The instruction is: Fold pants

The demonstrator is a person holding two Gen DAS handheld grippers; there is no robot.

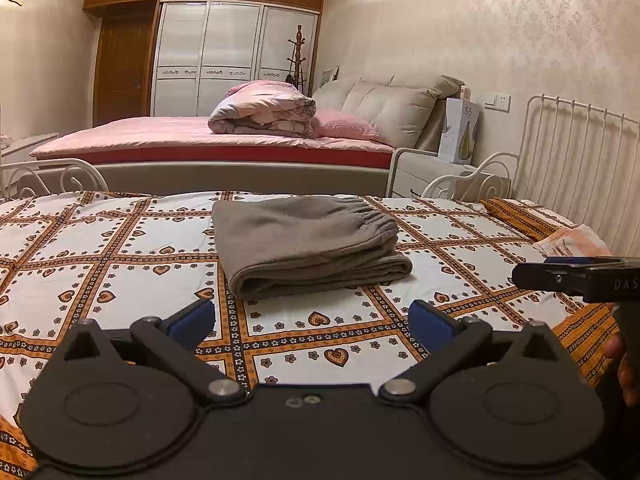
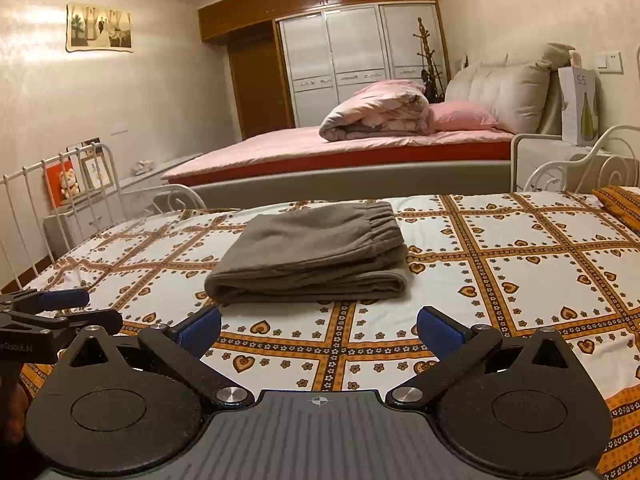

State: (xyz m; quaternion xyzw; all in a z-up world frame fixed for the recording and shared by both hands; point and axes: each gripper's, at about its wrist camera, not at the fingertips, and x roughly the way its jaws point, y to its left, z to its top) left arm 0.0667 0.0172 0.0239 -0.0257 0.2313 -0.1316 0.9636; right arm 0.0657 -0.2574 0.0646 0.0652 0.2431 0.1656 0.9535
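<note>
Patterned bedspread [image 1: 120,256] fills your left wrist view, and the grey pants [image 1: 308,244] sit folded on it, waistband toward the far right. Your left gripper [image 1: 312,322] hangs just short of them, fingers [image 1: 192,320] spread wide, holding nothing. At the right edge your right gripper [image 1: 536,270] shows side-on. Over to the right wrist view: same pants [image 2: 312,256] dead ahead, right gripper [image 2: 320,328] wide apart and empty, left gripper [image 2: 92,306] poking in at left, and the pink bed [image 2: 320,148] behind.
</note>
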